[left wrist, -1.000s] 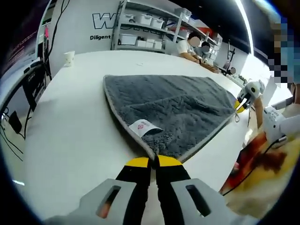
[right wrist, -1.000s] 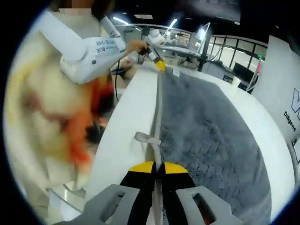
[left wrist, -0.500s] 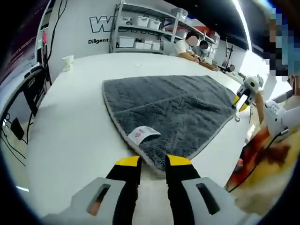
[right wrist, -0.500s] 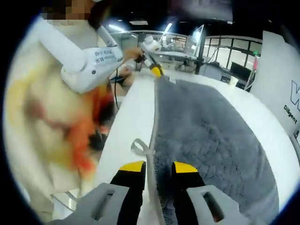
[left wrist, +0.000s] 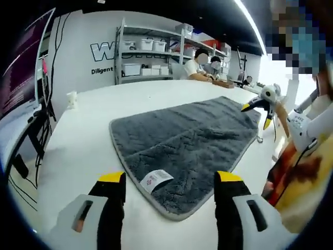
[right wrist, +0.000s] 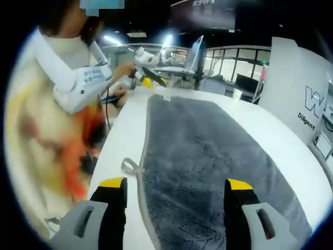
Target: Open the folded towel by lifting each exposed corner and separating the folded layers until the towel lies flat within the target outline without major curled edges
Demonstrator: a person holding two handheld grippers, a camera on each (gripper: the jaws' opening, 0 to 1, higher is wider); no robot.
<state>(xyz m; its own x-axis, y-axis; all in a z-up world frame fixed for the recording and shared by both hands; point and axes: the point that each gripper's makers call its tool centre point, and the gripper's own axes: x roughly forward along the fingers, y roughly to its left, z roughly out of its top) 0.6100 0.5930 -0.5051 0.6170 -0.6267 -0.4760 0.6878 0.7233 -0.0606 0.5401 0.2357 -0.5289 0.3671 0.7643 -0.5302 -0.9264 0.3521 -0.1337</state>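
Wall lettering [left wrist: 106,51] cut off by shelving [left wrist: 151,52], label [left wrist: 156,179] print on towel [left wrist: 182,140] too small to read, person's front [right wrist: 47,140] blurred.

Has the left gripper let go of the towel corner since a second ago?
Yes. The left gripper was shut on the towel corner by the white label; its jaws now stand wide apart, clear of it.

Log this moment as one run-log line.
left tongs: open, off towel | right tongs: open | grey towel: flat on white table
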